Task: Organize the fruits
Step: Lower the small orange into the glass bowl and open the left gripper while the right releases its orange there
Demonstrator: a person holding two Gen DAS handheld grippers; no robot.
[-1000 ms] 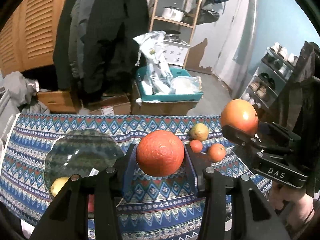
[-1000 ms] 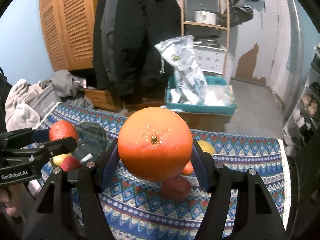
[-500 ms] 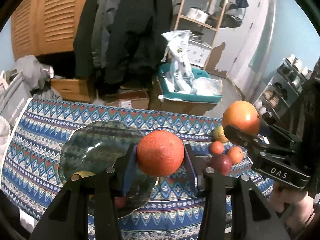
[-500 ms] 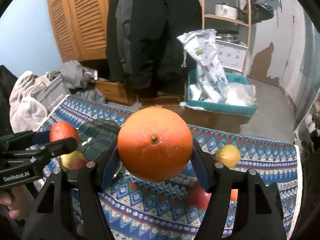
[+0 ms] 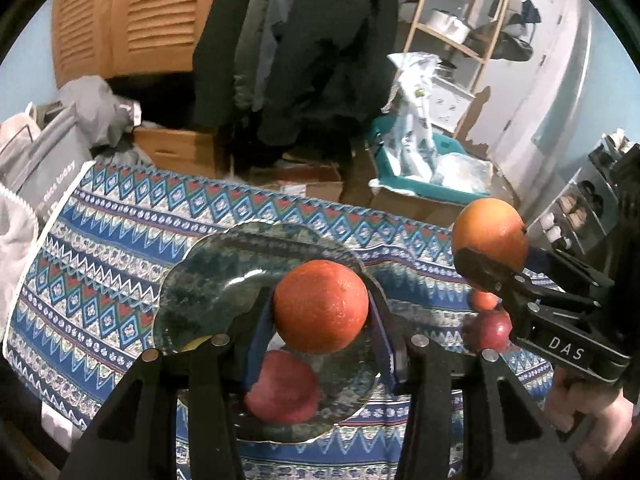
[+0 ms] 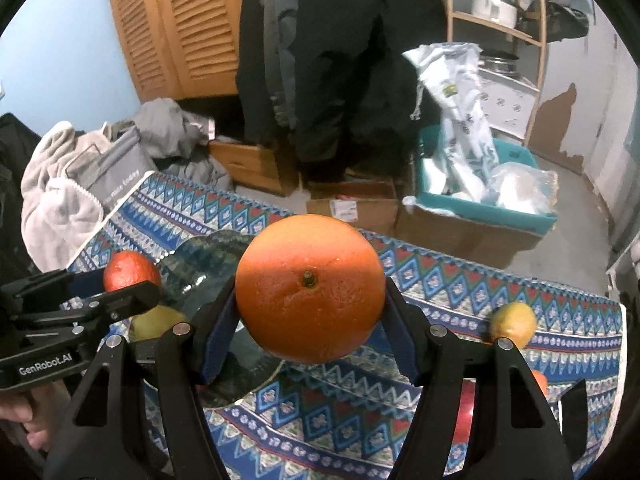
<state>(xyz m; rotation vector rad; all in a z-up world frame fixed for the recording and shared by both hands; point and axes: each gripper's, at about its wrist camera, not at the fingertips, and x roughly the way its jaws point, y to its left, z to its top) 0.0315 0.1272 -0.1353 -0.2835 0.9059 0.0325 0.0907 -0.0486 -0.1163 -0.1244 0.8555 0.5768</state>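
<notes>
- Left wrist view, far left of the fingers: a heap of grey and white cloth [image 5: 28, 168] lies at the edge of the patterned tablecloth [image 5: 120, 248].
- Ahead of and under the fingers: a dark glass plate [image 5: 224, 276] rests on the cloth. A red apple [image 5: 282, 386] lies on it directly below the fingers; a yellow fruit [image 5: 196, 345] shows only as a sliver behind the left finger.
- The left gripper [image 5: 320, 312] is clenched on a reddish orange [image 5: 321, 305], which is held above the plate and blocks sight of the plate's middle.
- Right of the fingers: the right gripper [image 5: 492, 252] carries a larger orange [image 5: 490, 234]; its black body hides part of a second red apple [image 5: 490, 330] and a small orange fruit [image 5: 483, 300] on the cloth.
- Right wrist view, left of the fingers: the left gripper [image 6: 132, 280] with its reddish orange [image 6: 131, 270] stands over the plate [image 6: 208, 260]; a hand [image 6: 20, 412] shows at the lower left edge. The yellow fruit [image 6: 154, 322] lies just beside that gripper's tip.
- Between the fingers: the right gripper [image 6: 310, 292] is grasping the larger orange [image 6: 310, 290], stem toward the camera, held above the plate's near edge and the cloth.
- Right of the fingers: a yellowish fruit [image 6: 513, 322] sits on the cloth; the right finger covers most of a red apple [image 6: 464, 416].
- Beyond the table: cardboard boxes [image 6: 352, 208] and a teal bin [image 6: 480, 204] stand on the floor.
</notes>
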